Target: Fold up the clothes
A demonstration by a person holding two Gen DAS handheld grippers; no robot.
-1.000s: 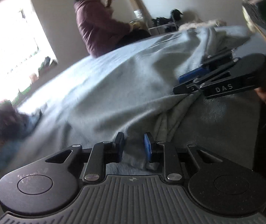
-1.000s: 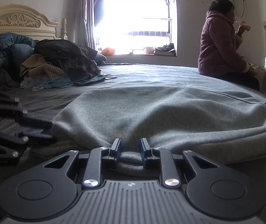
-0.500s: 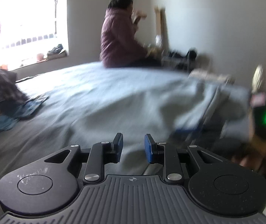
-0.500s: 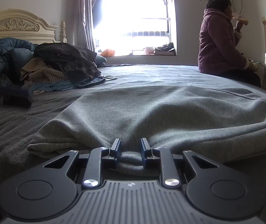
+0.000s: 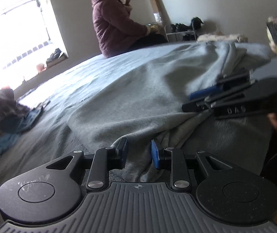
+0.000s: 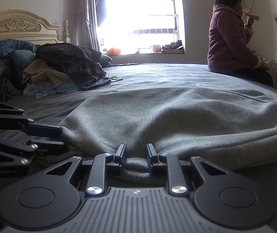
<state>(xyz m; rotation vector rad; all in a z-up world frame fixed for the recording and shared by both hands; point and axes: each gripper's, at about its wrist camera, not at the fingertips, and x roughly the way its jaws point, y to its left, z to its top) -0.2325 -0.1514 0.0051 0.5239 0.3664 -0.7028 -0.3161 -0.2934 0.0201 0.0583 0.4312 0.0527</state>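
Room: bedroom with a bright barred window point(image 6: 142, 17) at 12 o'clock in the right wrist view and a cream carved headboard point(image 6: 16, 27) at 10 o'clock.
Surface: grey bed cover point(image 6: 157, 73) spreads across both views.
Garment: grey sweatshirt point(image 6: 167, 112) lies spread on the bed cover, filling the middle of both views, its near hem bunched at 6 o'clock.
Right gripper: right gripper point(image 6: 135, 156) sits at 6 o'clock in its own view, jaws narrowed and pinching a fold of the sweatshirt hem; in the left wrist view it lies at 3 o'clock, its fingertips on the cloth, which gathers into creases there.
Left gripper: left gripper point(image 5: 139, 151) at 6 o'clock in its own view has sweatshirt cloth bunched between its blue pads point(image 5: 155, 153), jaws drawn in and pinching it; in the right wrist view it reaches in from 9 o'clock to the garment's left edge.
Clothes pile: heap of dark clothes point(image 6: 66, 64) lies near the headboard at 10 o'clock, well apart from the sweatshirt.
Bystander: person in a purple padded jacket point(image 6: 229, 44) sits on the far edge of the bed at 2 o'clock, a hand raised to the mouth.
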